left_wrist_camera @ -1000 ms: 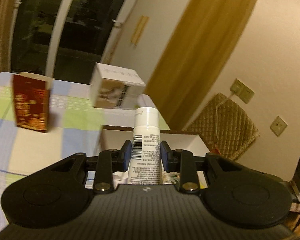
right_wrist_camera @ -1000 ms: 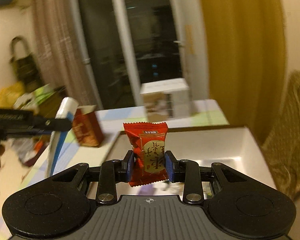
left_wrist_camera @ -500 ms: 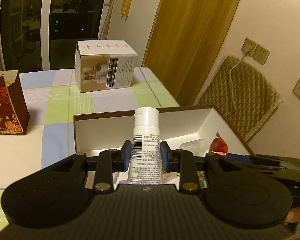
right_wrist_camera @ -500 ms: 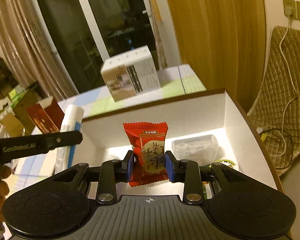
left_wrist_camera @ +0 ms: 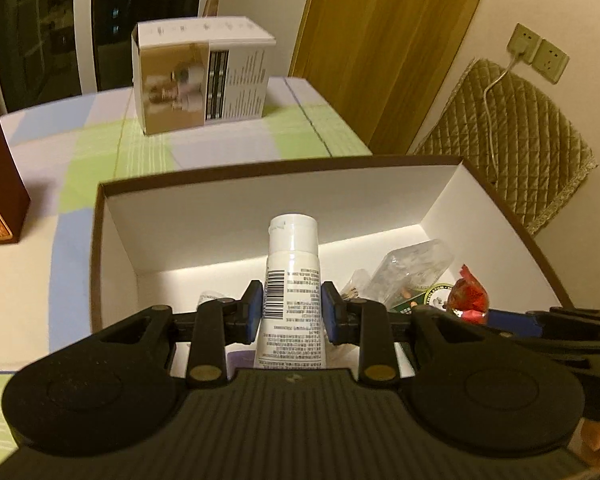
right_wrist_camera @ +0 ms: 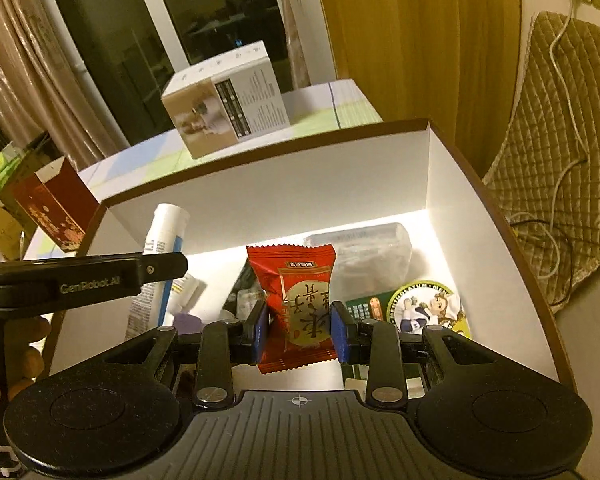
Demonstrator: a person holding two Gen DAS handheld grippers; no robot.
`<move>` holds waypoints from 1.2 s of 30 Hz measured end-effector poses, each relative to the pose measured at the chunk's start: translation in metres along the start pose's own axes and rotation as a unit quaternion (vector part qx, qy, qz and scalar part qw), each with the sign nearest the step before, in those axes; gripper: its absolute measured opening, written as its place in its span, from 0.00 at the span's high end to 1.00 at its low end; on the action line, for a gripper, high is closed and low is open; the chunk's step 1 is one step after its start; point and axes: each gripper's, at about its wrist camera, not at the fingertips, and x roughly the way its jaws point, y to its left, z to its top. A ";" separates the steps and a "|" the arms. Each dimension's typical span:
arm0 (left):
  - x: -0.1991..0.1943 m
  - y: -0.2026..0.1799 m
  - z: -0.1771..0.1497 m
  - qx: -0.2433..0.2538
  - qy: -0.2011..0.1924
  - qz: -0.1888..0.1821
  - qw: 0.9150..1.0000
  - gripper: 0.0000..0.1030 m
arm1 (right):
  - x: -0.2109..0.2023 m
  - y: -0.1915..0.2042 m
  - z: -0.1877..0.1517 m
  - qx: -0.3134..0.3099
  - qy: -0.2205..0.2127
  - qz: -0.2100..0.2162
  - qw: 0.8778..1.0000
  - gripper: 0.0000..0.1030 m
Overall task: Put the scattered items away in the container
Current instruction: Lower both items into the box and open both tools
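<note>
Your left gripper clamps white plastic tube, base hidden | your right gripper clamps red candy wrapper | white-walled brown-rimmed box contents partly blocked

I see dim, warm yellow light, glare along the box floor, and fisheye-bent, slightly blurred edges.

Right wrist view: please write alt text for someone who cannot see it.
The right gripper holds a red candy packet above an open white box already containing a round tin and a clear plastic item. At left, the left gripper holds a white tube over the same box.
</note>
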 end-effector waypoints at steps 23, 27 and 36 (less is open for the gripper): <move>-0.010 0.000 0.004 -0.004 0.020 0.044 0.999 0.36 | 0.012 0.001 -0.009 -0.016 0.032 0.008 0.999 0.65; -0.020 -0.002 0.005 0.004 0.013 0.064 0.998 0.33 | 0.013 0.002 -0.009 -0.018 0.037 0.012 0.999 0.65; -0.038 0.002 0.008 -0.003 0.001 0.069 0.998 0.25 | 0.020 0.014 -0.010 -0.048 0.044 0.018 0.998 0.18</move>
